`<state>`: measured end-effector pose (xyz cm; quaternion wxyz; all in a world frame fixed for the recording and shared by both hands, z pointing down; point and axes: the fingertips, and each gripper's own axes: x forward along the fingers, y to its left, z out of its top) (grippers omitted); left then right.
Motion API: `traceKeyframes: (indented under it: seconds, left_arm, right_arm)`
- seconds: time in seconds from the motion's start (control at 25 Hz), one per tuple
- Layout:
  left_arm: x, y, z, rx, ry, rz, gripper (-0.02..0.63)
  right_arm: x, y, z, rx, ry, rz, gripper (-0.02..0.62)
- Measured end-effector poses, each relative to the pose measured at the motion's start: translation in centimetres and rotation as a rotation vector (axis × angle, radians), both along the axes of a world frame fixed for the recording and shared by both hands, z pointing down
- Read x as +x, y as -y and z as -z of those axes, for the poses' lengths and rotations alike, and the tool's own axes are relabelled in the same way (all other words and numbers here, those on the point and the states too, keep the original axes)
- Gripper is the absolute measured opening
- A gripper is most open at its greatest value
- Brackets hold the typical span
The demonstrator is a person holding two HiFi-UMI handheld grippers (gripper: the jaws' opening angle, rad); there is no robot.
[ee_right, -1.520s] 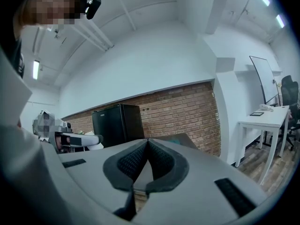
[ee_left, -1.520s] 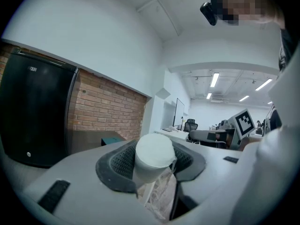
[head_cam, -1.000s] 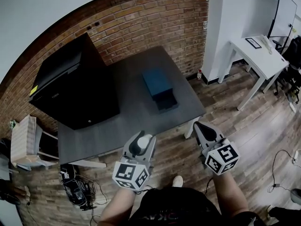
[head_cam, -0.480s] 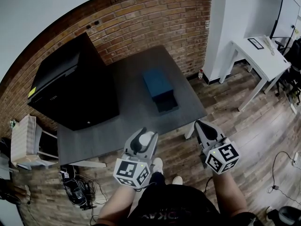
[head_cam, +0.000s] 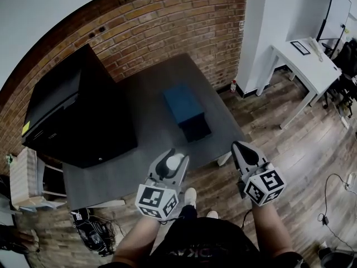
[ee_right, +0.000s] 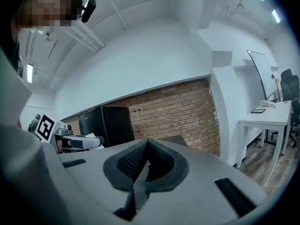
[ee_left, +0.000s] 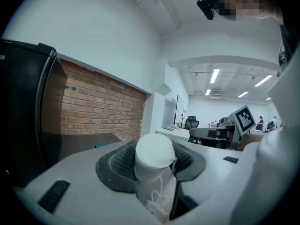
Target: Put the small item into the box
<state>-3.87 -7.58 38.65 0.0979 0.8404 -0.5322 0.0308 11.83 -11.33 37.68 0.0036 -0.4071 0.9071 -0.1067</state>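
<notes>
Far left: black cabinet at the left end of a dark grey table, brick wall behind.

Mid-table, well apart from both grippers: blue box, with a darker open part at its near end, seemingly a pulled-out tray; cannot tell for sure from the head view.

Next, left gripper: pinches a small white item between its pads, rounded white top up, a crumpled clear wrapper hanging below. Hovers over the wooden floor, just short of the table's near edge, pointing toward the box.

Further right, right gripper: jaws pressed together with nothing between them, held level with the left one, off the table's near right corner.

Far right: white desk, not involved.

Judged step: carrying, item in grip, not yet over the box. Next move calls for reaching forward and a little right across the table, bringing the item above the dark open part, lowering, then spreading the jaws. Possibly calls for the right gripper to steady the box.
</notes>
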Motion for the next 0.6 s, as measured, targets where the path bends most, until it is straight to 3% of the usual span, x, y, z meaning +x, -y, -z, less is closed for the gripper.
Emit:
traceKeyframes:
  seconds: [0.6]
  left_arm:
    - [-3.6, 9.4, -4.9, -0.088, -0.015, -0.071, 0.204]
  right_arm:
    - [-5.8, 8.4, -3.9, -0.067, -0.031, -0.018, 0.018]
